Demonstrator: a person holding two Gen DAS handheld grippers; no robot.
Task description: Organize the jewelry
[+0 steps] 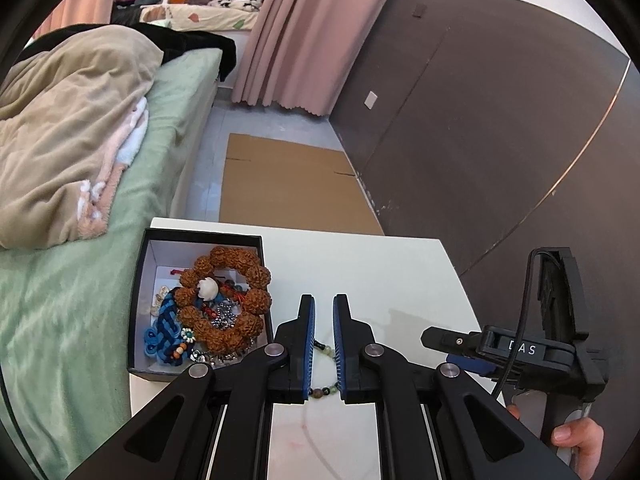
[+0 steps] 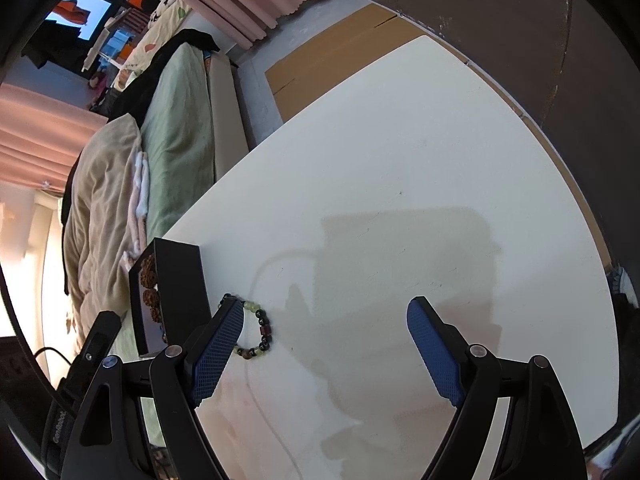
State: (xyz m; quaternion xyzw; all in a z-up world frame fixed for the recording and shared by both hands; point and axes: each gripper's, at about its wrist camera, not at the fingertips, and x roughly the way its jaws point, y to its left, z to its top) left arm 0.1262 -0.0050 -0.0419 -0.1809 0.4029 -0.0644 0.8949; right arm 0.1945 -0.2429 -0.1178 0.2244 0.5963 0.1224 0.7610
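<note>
Beaded bracelet (image 2: pixel 256 332) on table (image 2: pixel 400 160), just beside black box (image 2: pixel 180 280).

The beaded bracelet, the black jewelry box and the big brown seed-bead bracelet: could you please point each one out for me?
beaded bracelet (image 2: pixel 265 330), right wrist view, dark beads on its right arc.
black jewelry box (image 1: pixel 200 236), left wrist view, far rim.
brown seed-bead bracelet (image 1: pixel 256 300), left wrist view, right-side bead.

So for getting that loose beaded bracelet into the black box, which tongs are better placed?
Left. The left tongs sit directly over the beaded bracelet, their nearly closed fingers straddling it, right beside the black box. The right tongs hang wide open, with the bracelet outside their left finger.
</note>
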